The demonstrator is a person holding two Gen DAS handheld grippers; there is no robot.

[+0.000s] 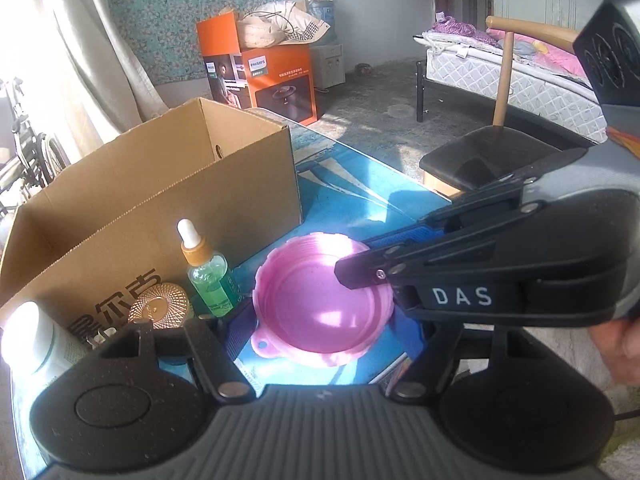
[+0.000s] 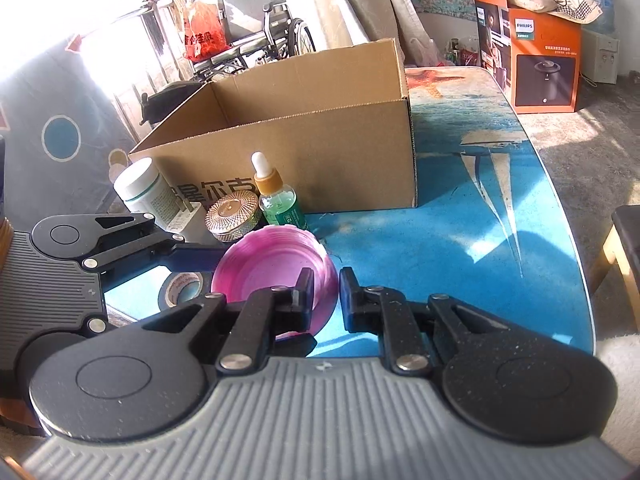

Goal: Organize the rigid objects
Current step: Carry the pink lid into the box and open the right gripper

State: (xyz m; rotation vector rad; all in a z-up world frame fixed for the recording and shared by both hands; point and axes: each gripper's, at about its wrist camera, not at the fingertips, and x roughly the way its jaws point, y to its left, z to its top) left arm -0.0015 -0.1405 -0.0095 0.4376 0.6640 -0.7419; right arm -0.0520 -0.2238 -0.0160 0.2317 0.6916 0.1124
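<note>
A pink plastic bowl [image 1: 320, 304] [image 2: 276, 268] sits on the blue table beside an open cardboard box [image 1: 160, 184] [image 2: 320, 136]. My right gripper [image 2: 324, 292] straddles the bowl's right rim, one finger inside and one outside, with a gap between the jaws; it also shows from the side in the left wrist view [image 1: 360, 272]. My left gripper [image 1: 320, 340] is wide open around the bowl's near side; only its left finger shows in the right wrist view [image 2: 192, 258]. A green dropper bottle [image 1: 208, 276] [image 2: 276, 200], a gold-lidded jar [image 1: 160, 304] [image 2: 232, 210] and a white jar [image 1: 36, 340] [image 2: 144, 188] stand by the box.
A white plug adapter [image 2: 186, 220] and a roll of tape [image 2: 182, 286] lie left of the bowl. A black stool [image 1: 480, 160] stands off the table's right edge. An orange Philips box [image 1: 276, 76] [image 2: 532, 52] sits on the floor beyond.
</note>
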